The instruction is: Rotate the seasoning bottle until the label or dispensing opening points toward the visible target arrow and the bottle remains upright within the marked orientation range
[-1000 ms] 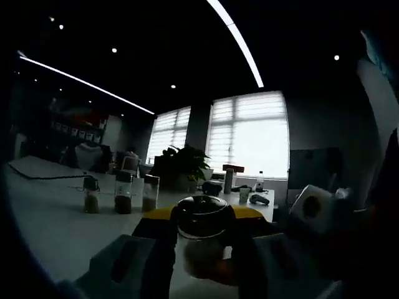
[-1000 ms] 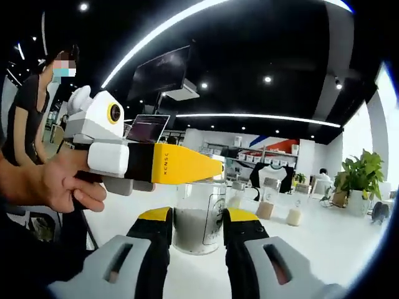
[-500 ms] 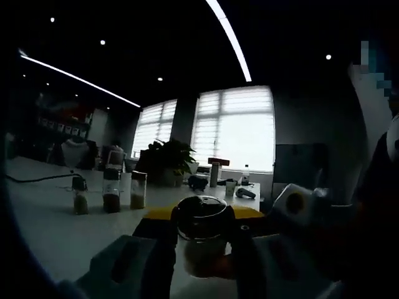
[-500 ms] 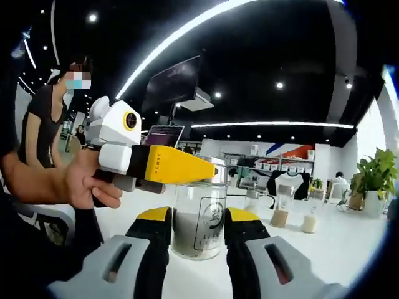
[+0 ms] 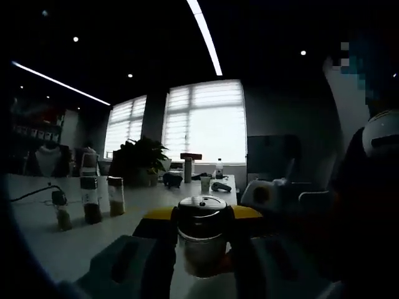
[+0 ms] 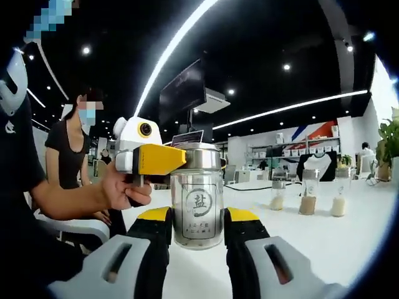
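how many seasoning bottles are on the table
4: the salt bottle between the right gripper fingers, and three bottles in a row behind it. More may be hidden.

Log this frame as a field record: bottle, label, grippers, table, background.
bottle: clear seasoning bottle, metal cap, upright on the white table
label: round printed mark faces the right gripper view
right gripper: black-and-yellow pads on either side of the bottle's lower body
left gripper: yellow jaws at the cap, held in a hand
background: three other small bottles in a row on the table; seated person behind
target arrow: cannot tell
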Action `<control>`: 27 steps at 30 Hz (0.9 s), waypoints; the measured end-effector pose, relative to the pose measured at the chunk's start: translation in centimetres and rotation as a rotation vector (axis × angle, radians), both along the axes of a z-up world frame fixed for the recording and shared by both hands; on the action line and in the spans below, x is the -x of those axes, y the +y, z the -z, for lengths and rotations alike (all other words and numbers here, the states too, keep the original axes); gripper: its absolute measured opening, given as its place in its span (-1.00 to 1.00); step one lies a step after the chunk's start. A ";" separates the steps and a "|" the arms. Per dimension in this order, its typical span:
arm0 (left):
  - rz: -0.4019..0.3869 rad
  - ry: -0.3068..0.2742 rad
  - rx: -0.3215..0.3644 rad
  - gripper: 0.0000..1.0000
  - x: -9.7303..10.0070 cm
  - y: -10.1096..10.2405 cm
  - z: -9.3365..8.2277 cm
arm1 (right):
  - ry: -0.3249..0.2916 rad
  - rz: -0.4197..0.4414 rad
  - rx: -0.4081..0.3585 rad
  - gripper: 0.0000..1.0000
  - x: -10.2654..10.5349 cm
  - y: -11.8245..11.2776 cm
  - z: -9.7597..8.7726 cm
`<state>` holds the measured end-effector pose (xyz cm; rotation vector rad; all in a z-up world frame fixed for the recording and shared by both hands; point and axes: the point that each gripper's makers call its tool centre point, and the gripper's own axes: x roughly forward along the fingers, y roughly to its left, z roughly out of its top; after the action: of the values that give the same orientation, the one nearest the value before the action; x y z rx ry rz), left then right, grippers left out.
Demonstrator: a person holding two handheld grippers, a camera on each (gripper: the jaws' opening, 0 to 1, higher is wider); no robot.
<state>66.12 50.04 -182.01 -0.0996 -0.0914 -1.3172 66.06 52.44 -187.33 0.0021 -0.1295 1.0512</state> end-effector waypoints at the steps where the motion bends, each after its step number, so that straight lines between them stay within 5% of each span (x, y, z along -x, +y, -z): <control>1: 0.011 0.007 0.000 -0.35 0.0 0.0 0.1 | 0.004 -0.005 0.003 -0.38 0.1 0.1 0.1; 10: -0.056 0.080 0.100 -0.34 -0.8 0.3 -0.7 | -0.023 0.102 -0.014 -0.40 -0.3 -0.3 -0.8; 23: -0.195 0.149 0.190 -0.29 -2.3 0.5 -0.9 | -0.176 0.331 0.053 -0.40 -1.2 -0.8 -1.3; 27: -0.202 0.115 0.135 -0.31 -2.3 0.5 -0.7 | -0.154 0.318 0.044 -0.39 -1.6 -0.7 -1.0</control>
<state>68.41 50.55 -181.32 -0.2743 -0.0900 -1.1000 67.63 51.77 -186.36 -0.1352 -0.2380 0.7356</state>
